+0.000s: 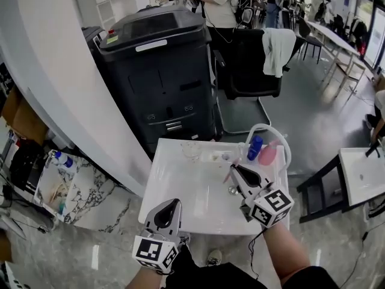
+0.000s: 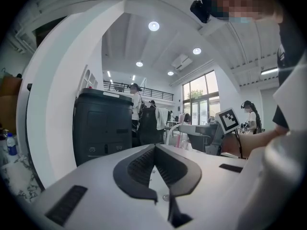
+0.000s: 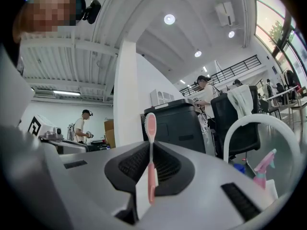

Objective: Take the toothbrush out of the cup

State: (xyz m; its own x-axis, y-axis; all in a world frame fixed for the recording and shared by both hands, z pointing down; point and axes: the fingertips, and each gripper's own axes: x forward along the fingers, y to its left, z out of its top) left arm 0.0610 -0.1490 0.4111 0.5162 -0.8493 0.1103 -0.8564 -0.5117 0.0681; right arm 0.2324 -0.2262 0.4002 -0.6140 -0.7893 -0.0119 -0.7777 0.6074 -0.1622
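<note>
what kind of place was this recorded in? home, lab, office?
Probably an open-plan office or lab, not a home: a large black copier-like machine, an office chair, and several people near long desks in the background.

A white table (image 1: 186, 191) is standing on a glossy grey floor (image 1: 325, 119). A clear cup (image 1: 191, 151) is sitting near its far edge, with something small and clear lying just to its right. A blue bottle (image 1: 255, 147) and a pink spray bottle (image 1: 267, 155) are standing close together at the far right corner, where a white hoop (image 3: 261, 117) is rising.
</note>
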